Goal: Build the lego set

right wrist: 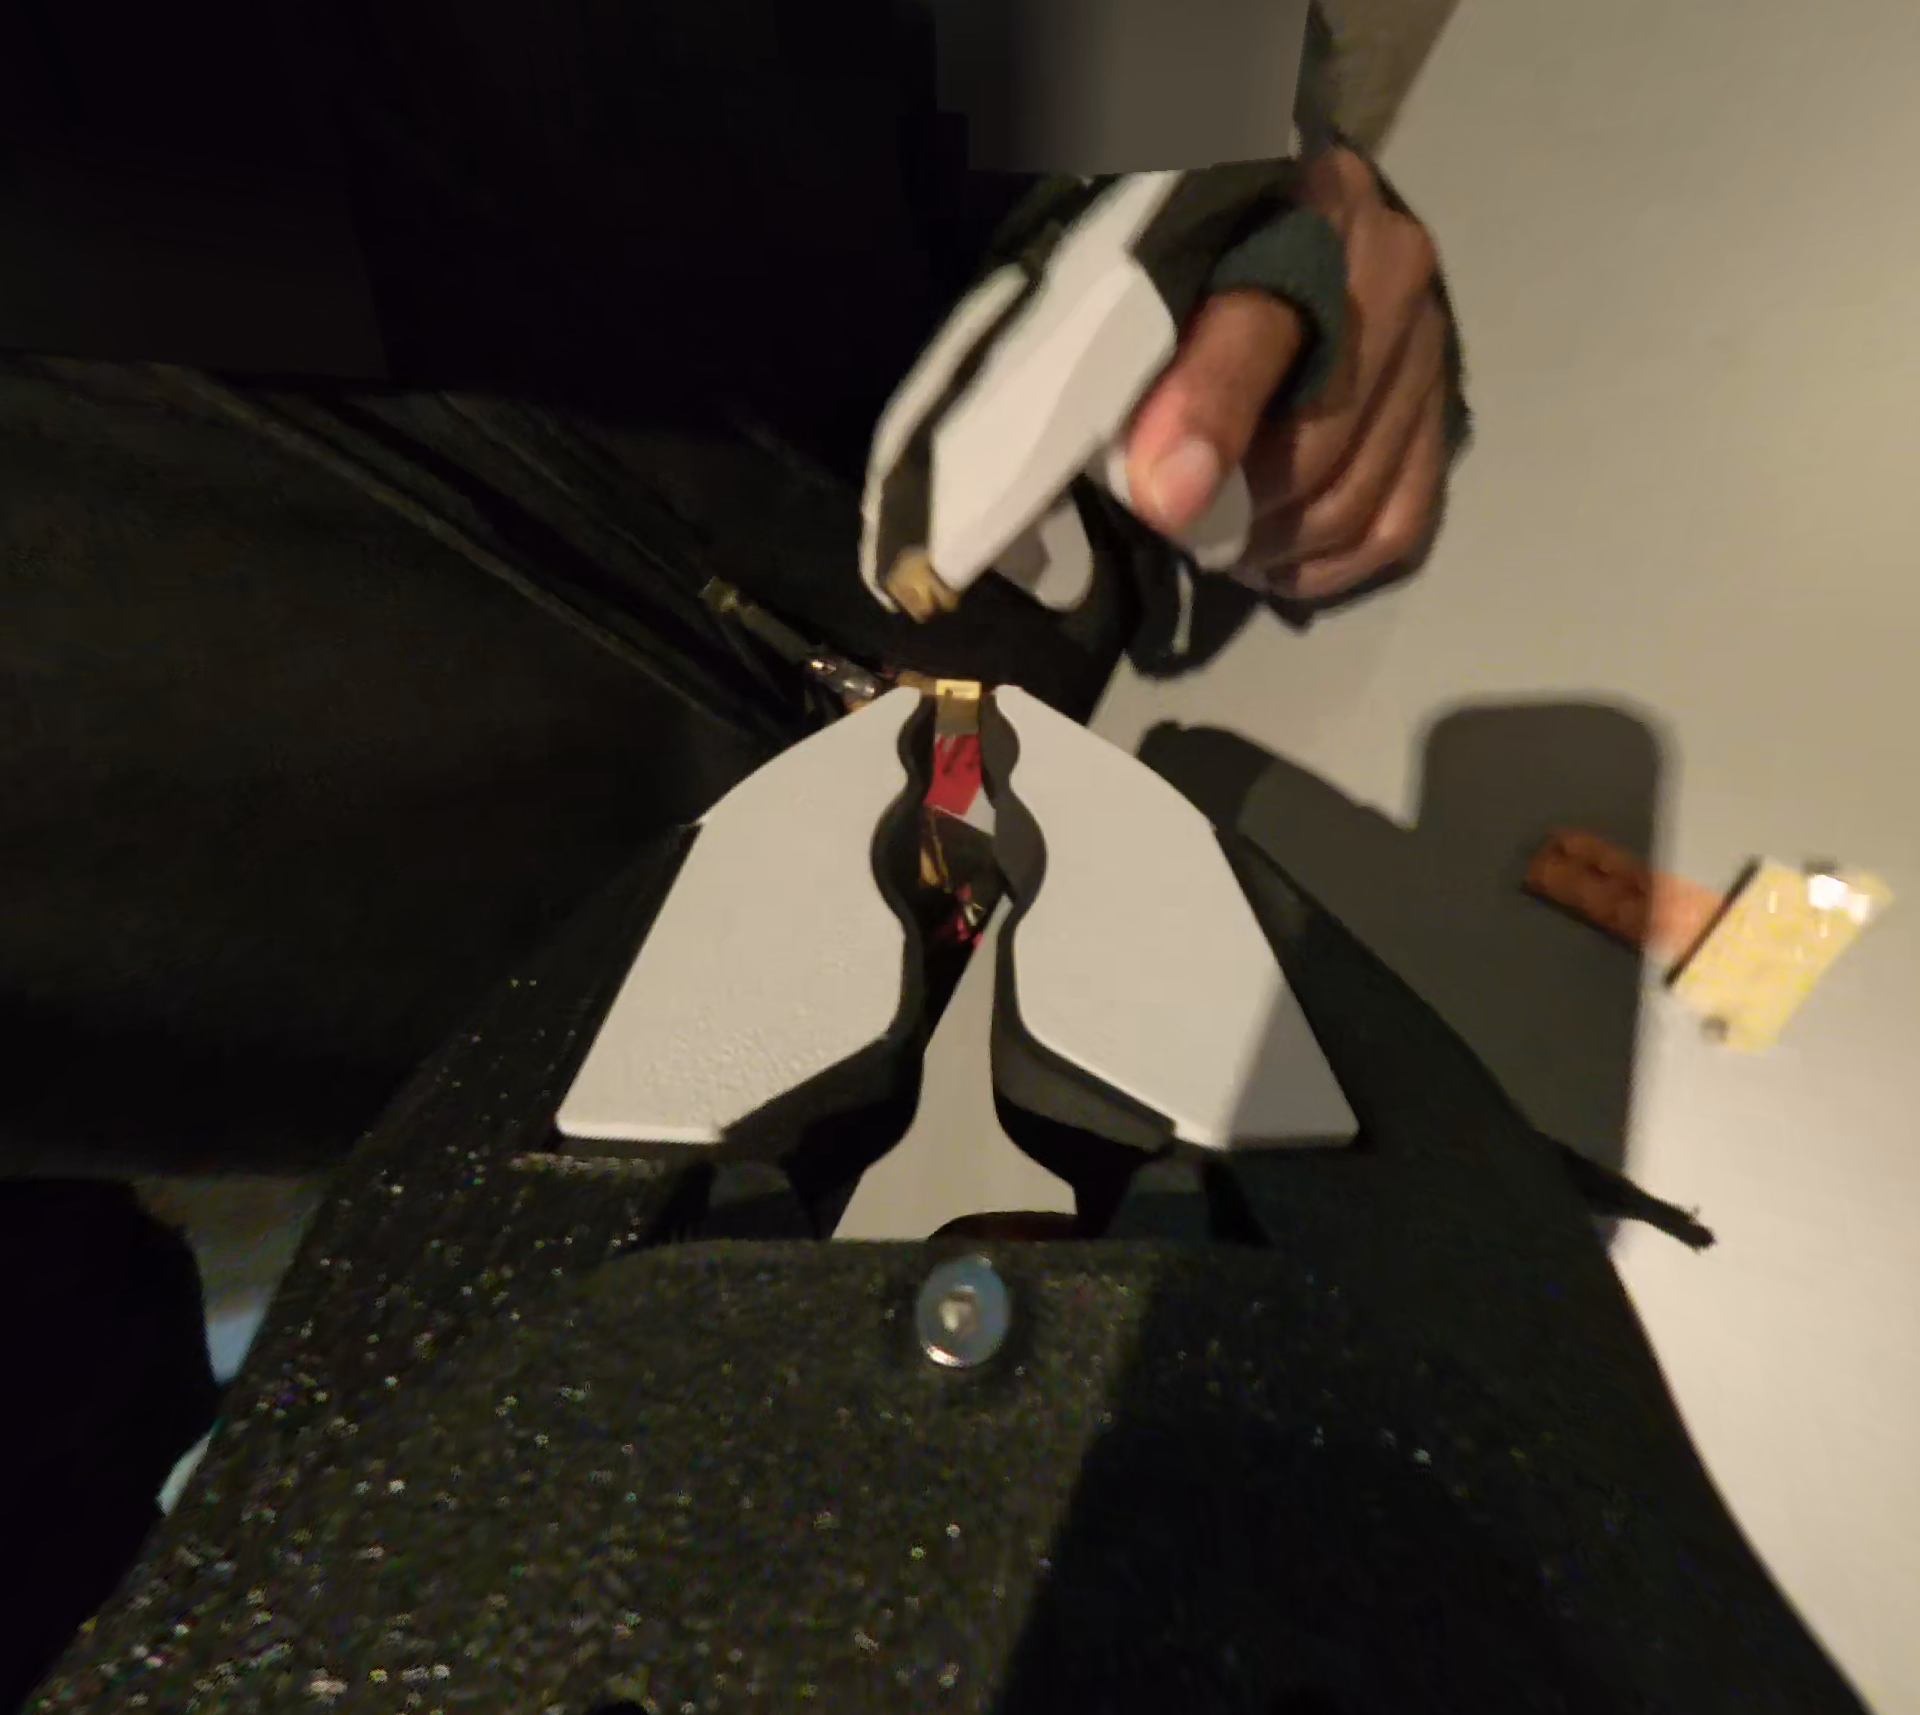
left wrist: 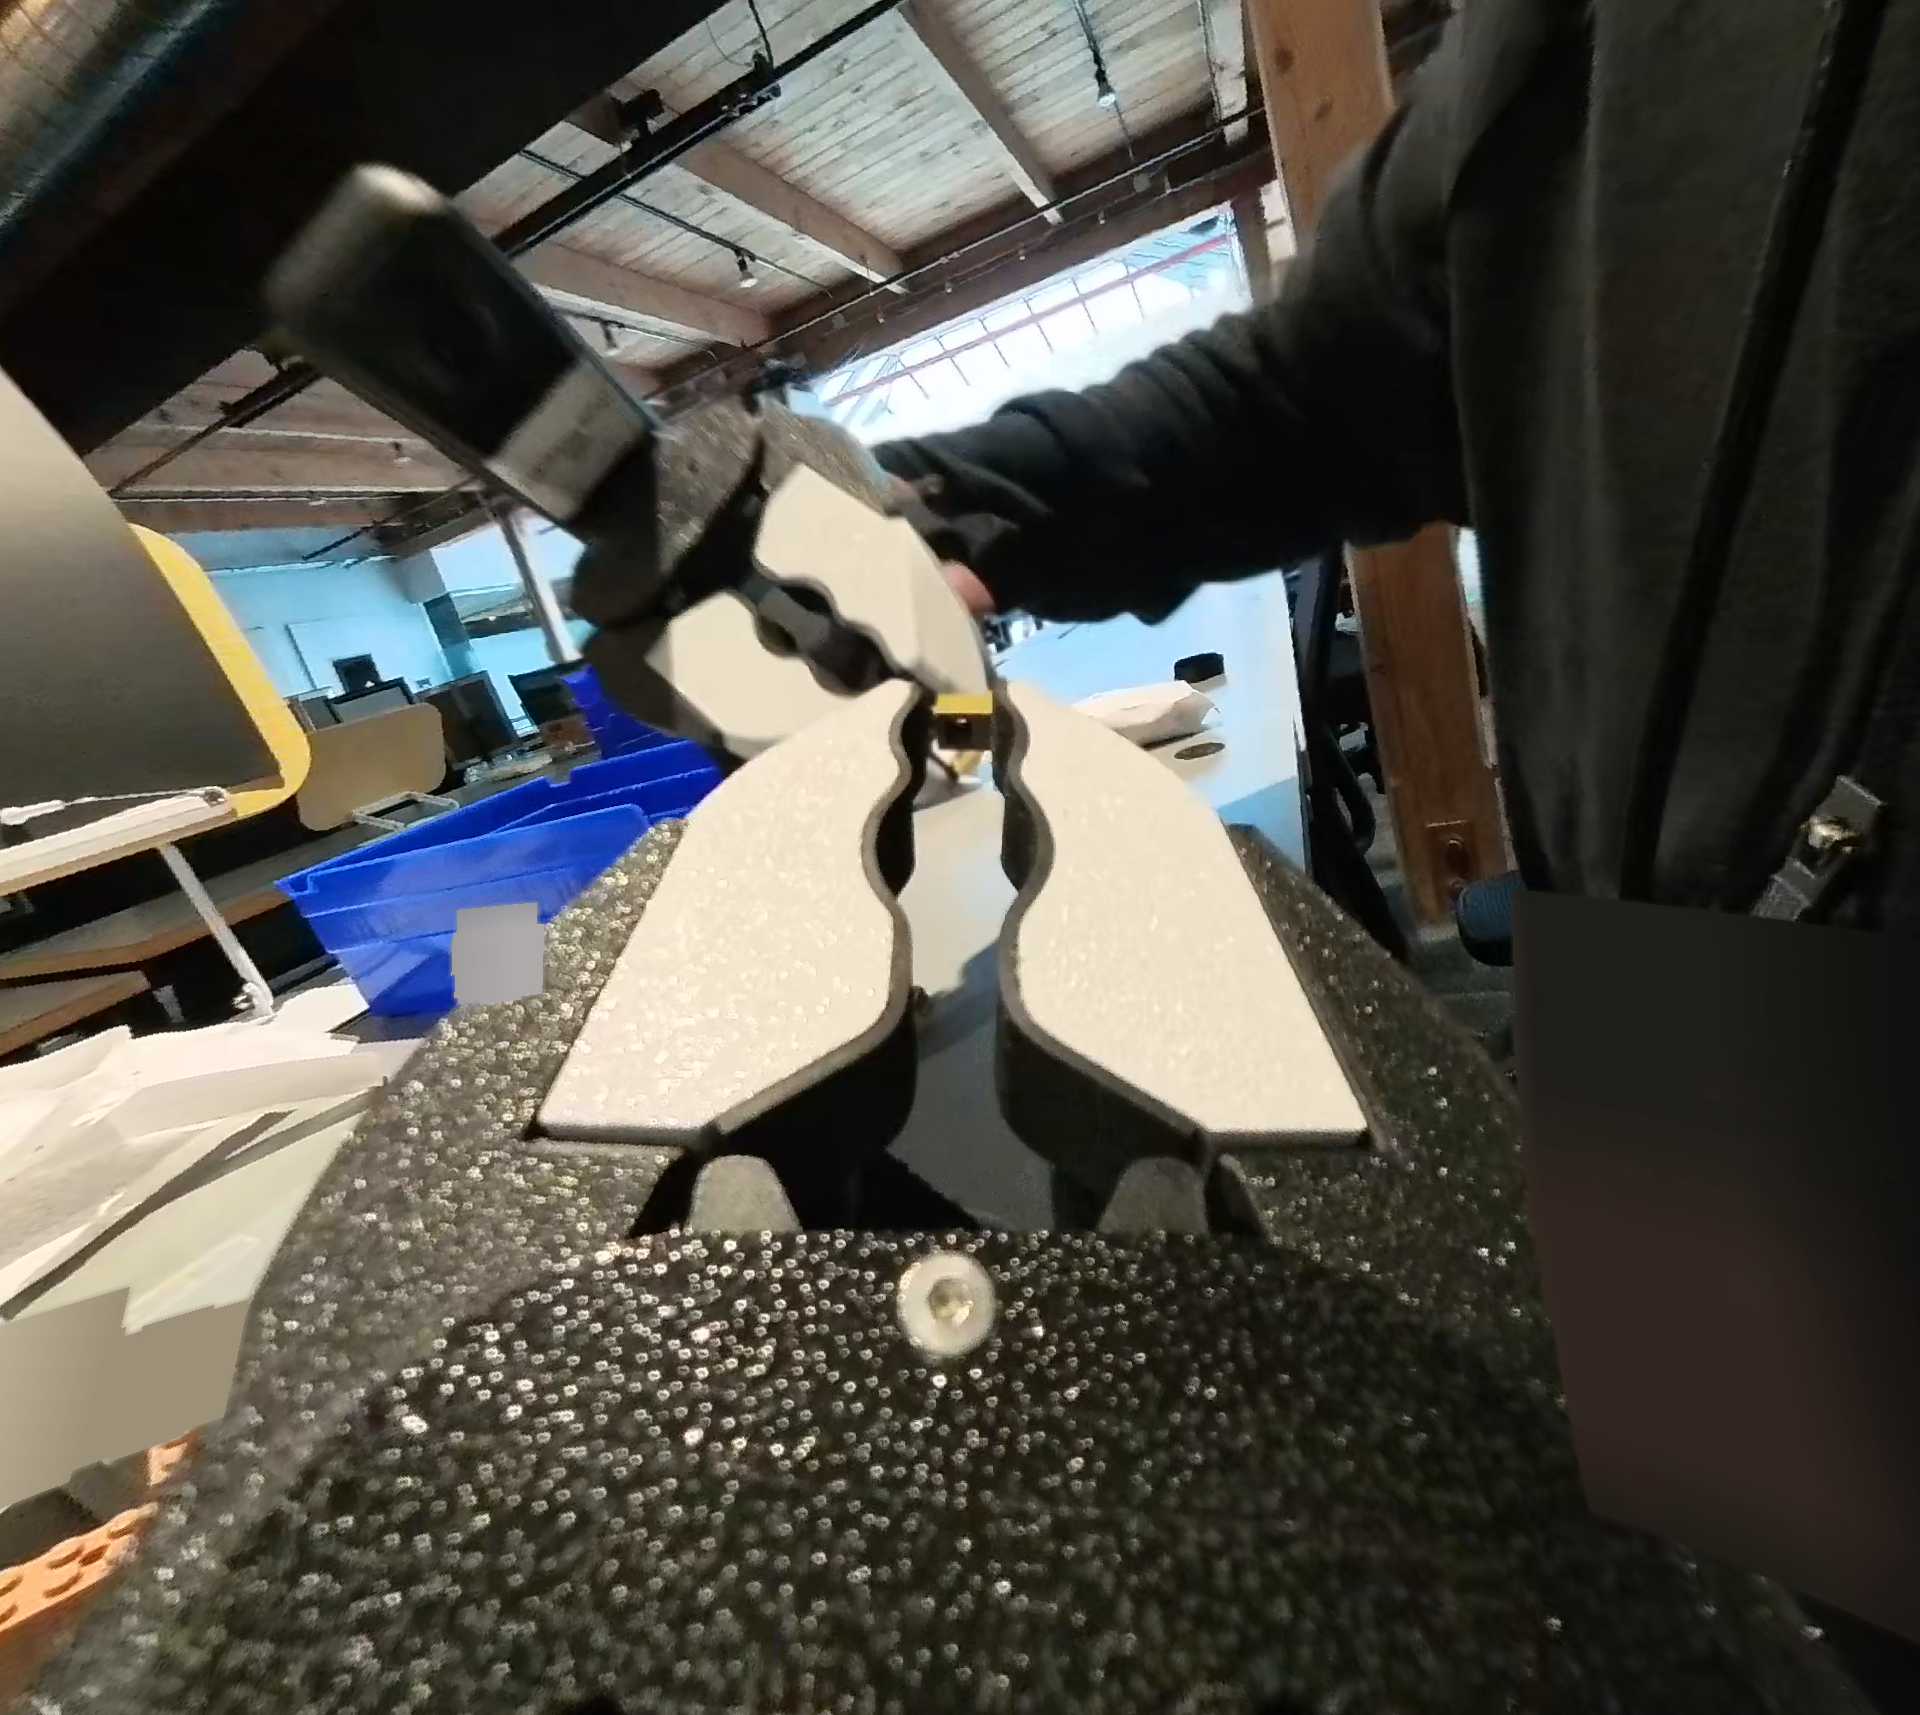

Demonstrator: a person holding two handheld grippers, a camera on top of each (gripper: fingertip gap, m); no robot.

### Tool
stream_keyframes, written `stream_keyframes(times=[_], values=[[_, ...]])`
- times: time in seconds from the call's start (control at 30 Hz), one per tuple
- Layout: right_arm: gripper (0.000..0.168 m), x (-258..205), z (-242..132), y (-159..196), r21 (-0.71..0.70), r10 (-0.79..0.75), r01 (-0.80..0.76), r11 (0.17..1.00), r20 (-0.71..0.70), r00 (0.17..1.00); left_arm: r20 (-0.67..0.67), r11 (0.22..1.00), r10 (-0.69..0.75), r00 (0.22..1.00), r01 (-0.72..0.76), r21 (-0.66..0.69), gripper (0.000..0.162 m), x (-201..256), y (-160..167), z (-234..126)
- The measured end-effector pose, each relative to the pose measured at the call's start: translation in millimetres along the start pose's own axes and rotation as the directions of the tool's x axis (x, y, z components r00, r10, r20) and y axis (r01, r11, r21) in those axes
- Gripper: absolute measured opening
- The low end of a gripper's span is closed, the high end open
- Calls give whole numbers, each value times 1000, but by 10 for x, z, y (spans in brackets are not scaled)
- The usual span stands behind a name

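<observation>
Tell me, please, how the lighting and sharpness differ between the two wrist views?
Left wrist view: daylit and mostly crisp; only the right gripper and its handle smear with motion, and the wide lens bends the ceiling beams. Right wrist view: dim and grainy, with the left gripper and the hand blurred, the clothing almost black, and a hard shadow on the table.

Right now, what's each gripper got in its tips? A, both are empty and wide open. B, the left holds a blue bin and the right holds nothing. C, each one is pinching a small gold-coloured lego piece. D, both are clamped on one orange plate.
C: the left gripper is shut on a small gold piece, and the right gripper pinches another gold piece at its tips.
</observation>
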State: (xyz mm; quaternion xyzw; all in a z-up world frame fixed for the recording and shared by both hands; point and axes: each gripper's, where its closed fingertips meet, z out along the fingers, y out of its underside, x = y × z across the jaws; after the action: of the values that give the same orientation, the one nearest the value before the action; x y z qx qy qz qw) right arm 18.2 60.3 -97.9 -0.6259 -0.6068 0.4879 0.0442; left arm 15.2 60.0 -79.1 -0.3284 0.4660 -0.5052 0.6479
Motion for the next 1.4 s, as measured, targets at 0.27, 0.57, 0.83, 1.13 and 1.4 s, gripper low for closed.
stream_keyframes(times=[0.27, 0.57, 0.83, 1.13, 1.4], values=[[8, 352, -35, 843, -434, -24, -127, 892, -325, 946, 34, 999, 18, 999, -16, -51, 11, -79, 65, -14], [8, 544, -35, 1342, -713, -107, -234, 661, -399, 911, 27, 996, 55, 998, -52, -73, 11, -54, 92, -29], [10, 636, 63, 1316, -553, -35, -242, 797, -443, 896, 23, 996, 62, 998, -60, -73, 11, -59, 80, -78], [26, 607, -93, 1190, -205, 50, -216, 955, -604, 796, 21, 994, 66, 998, -64, -91, 11, -55, 107, -63], [21, 463, -92, 1207, 282, 372, -246, 927, -764, 528, -51, 939, 185, 981, -192, -287, 11, 36, 411, 51]])
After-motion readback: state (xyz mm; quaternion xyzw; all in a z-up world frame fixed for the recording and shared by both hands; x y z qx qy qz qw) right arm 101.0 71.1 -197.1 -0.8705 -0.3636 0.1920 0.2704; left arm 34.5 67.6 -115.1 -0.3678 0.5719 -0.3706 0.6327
